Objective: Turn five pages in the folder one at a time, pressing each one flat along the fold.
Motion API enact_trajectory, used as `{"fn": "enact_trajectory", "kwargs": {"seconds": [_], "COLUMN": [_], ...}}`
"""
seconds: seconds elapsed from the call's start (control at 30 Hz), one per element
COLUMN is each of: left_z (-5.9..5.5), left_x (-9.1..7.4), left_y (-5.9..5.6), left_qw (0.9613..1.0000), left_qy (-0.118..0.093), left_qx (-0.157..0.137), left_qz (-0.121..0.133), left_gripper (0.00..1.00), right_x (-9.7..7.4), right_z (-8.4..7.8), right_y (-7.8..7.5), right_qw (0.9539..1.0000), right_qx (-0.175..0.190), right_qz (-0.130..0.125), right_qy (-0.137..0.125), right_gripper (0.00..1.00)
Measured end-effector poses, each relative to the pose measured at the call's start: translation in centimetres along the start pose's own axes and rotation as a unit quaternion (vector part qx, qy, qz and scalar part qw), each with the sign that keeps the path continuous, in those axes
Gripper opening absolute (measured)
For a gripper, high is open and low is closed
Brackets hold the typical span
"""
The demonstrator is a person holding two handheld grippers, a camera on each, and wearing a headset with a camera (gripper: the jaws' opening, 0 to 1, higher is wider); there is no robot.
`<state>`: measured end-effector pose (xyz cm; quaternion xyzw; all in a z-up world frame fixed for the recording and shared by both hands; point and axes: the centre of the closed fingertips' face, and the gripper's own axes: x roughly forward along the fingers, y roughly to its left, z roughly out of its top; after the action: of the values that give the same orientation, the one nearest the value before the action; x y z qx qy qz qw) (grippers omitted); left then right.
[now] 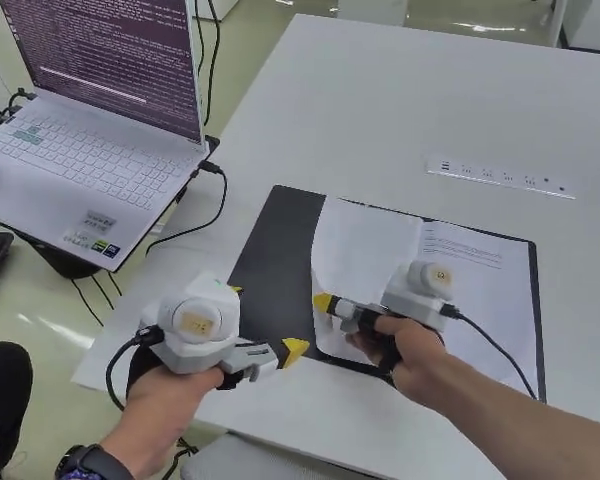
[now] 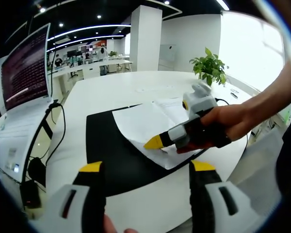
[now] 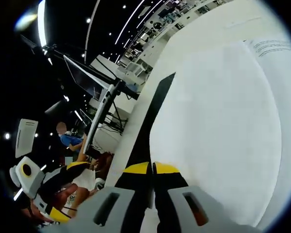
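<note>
With its yellow tips pinched together, the right gripper [image 3: 152,168] looks clamped on the free edge of a white page [image 1: 365,260]. The page is lifted and curled over, partway from the right side toward the left. Left gripper [image 2: 147,167] has its jaws wide apart and holds nothing. It hovers above the near table edge, just short of the folder's left half, and touches neither folder nor page.

The folder [image 1: 275,250] lies open and flat on the white table [image 1: 400,110], near the person. Its left inside is bare black with no sheet on it. On the right half a printed sheet [image 1: 480,280] lies flat under the raised page.

Progress, judged: since no turned sheet rests on the left side, this is probably the first of the five. It is mid-turn, not laid down, and not pressed along the fold. That press and likely four more turns remain.

Further out on the table is a power strip [image 1: 500,178]. An open laptop [image 1: 90,110] sits off to the left.
</note>
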<state>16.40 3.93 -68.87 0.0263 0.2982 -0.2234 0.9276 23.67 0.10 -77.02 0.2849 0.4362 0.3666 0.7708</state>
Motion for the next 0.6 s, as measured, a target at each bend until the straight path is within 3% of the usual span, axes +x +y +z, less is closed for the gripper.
{"fn": "enact_trajectory", "kwargs": {"seconds": [0.07,0.3,0.6], "left_z": [0.0,-0.1,-0.7], "left_x": [0.0,-0.1,-0.1], "left_y": [0.1,0.5,0.4], "left_qw": [1.0000,1.0000,0.9999], "left_qy": [0.000,-0.001,0.004], "left_qx": [-0.002,-0.006,-0.014], "left_qz": [0.002,0.006,0.005], "left_gripper": [0.70,0.70,0.70], "right_x": [0.2,0.3,0.0], "right_z": [-0.3,-0.5,-1.1], "right_y": [-0.4,-1.0,-1.1], "right_qw": [0.9999,0.9997,0.9997], "right_qx": [-0.003,0.009,0.018], "right_qz": [-0.014,-0.020,-0.014], "right_qy": [0.006,0.011,0.008], "right_gripper": [0.00,0.02,0.13]}}
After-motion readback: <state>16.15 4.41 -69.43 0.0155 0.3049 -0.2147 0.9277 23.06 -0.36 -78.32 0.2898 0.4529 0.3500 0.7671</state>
